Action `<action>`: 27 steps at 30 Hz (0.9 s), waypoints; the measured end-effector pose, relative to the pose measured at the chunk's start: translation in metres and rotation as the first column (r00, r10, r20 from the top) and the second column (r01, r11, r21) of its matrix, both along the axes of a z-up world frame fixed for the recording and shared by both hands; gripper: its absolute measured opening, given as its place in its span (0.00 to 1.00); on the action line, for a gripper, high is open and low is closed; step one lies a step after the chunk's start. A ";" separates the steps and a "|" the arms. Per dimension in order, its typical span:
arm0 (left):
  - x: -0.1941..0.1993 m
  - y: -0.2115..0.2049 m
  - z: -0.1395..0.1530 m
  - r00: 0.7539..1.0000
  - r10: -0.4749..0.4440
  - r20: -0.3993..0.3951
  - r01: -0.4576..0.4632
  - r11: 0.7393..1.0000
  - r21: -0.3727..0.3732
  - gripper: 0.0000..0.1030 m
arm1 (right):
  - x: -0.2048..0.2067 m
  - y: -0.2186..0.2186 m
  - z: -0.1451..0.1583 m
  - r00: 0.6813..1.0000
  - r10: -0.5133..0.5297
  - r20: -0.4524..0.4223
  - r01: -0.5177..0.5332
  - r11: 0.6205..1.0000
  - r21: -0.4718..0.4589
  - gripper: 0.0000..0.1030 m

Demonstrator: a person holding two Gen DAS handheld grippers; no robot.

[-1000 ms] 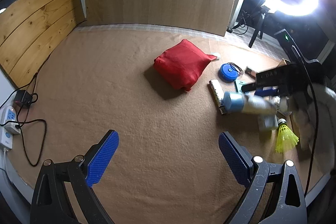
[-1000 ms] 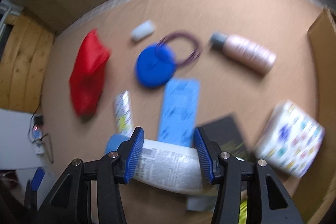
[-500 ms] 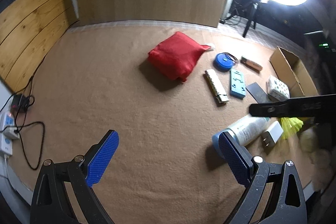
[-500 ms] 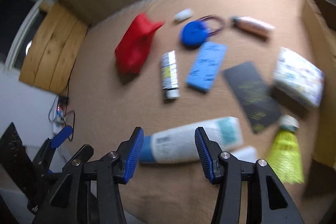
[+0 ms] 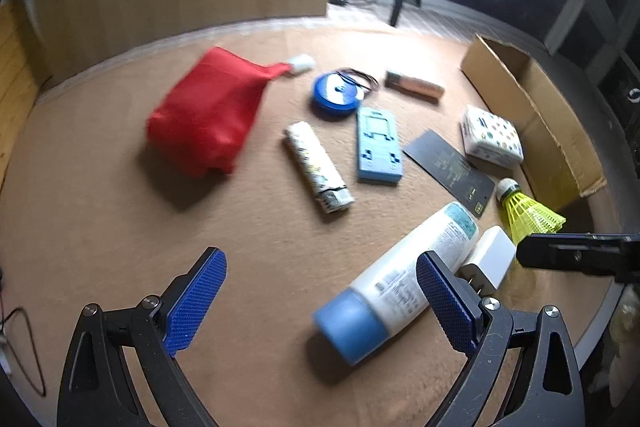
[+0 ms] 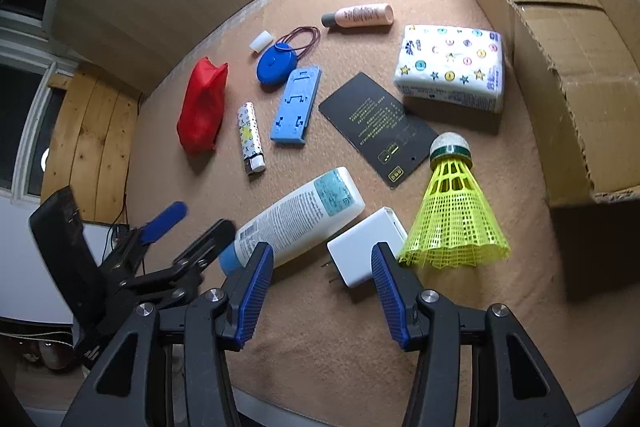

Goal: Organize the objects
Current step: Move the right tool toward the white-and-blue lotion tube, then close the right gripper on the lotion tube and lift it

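A white bottle [image 5: 400, 275] with a blue cap lies on its side on the tan carpet. My left gripper [image 5: 320, 267] hangs open just above it, its right finger in front of the bottle's body. In the right wrist view the bottle [image 6: 304, 215] lies left of a white charger [image 6: 368, 247]. My right gripper [image 6: 322, 259] is open above the charger and holds nothing. The left gripper [image 6: 196, 227] shows at the left of that view, beside the bottle's cap.
A yellow shuttlecock [image 6: 454, 215], a black card [image 6: 380, 127], a tissue pack [image 6: 452, 67], a blue stand [image 6: 296, 107], a patterned lighter [image 6: 250, 135], a red pouch [image 6: 202, 107] and a pink bottle [image 6: 360, 15] lie around. An open cardboard box [image 6: 568, 75] stands at the right.
My right gripper let go of the white bottle, which now lies on the carpet, and drew back over the charger. My left gripper swung right and down towards the bottle.
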State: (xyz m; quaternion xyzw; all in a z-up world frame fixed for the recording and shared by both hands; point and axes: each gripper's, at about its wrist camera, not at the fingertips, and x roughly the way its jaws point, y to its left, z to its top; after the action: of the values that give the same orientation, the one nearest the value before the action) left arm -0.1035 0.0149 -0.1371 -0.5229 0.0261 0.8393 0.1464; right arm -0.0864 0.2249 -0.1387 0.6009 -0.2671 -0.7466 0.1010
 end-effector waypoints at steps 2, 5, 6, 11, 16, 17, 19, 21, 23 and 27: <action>-0.005 0.002 -0.012 0.999 -0.008 0.047 0.007 1.000 0.028 0.89 | -0.002 0.000 -0.002 1.000 -0.003 0.005 0.003 1.000 -0.006 0.46; -0.003 0.000 -0.025 0.995 -0.010 0.097 0.002 0.997 0.082 0.80 | -0.004 -0.001 -0.005 1.000 0.002 0.013 -0.002 1.000 -0.008 0.46; 0.001 -0.001 -0.027 0.993 -0.019 0.116 0.005 0.993 0.119 0.78 | -0.007 -0.004 -0.006 1.000 0.008 0.015 -0.008 1.000 -0.006 0.46; 0.021 0.008 -0.035 0.988 -0.065 0.139 0.049 0.992 0.118 0.74 | -0.020 -0.018 -0.012 0.998 0.049 0.030 -0.049 0.999 0.006 0.46; 0.038 0.013 -0.036 0.988 -0.080 0.134 0.063 0.991 0.122 0.72 | -0.031 -0.033 -0.016 0.996 0.075 0.049 -0.076 0.996 0.036 0.46; 0.039 0.011 -0.034 0.989 -0.074 0.131 0.058 0.990 0.125 0.72 | -0.032 -0.034 -0.017 0.996 0.074 0.054 -0.076 0.996 0.037 0.46; 0.040 0.004 -0.025 0.993 -0.048 0.105 0.034 0.991 0.131 0.71 | -0.032 -0.037 -0.017 0.995 0.080 0.060 -0.082 0.996 0.034 0.47; 0.035 -0.002 -0.016 0.997 -0.037 0.073 0.028 0.991 0.127 0.71 | -0.035 -0.039 -0.018 0.995 0.075 0.062 -0.078 0.996 0.047 0.47; 0.027 -0.005 -0.015 0.996 -0.043 0.078 0.033 0.992 0.123 0.71 | -0.039 -0.040 -0.021 0.995 0.070 0.067 -0.075 0.995 0.063 0.47; 0.013 0.001 -0.025 0.992 -0.074 0.100 0.060 0.989 0.132 0.71 | -0.047 -0.040 -0.030 0.995 0.048 0.092 -0.052 0.998 0.041 0.47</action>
State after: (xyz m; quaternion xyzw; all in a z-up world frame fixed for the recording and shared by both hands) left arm -0.0909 0.0156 -0.1618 -0.5545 -0.0183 0.8052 0.2093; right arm -0.1339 0.1849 -0.1690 0.6428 -0.2401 -0.7213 0.0941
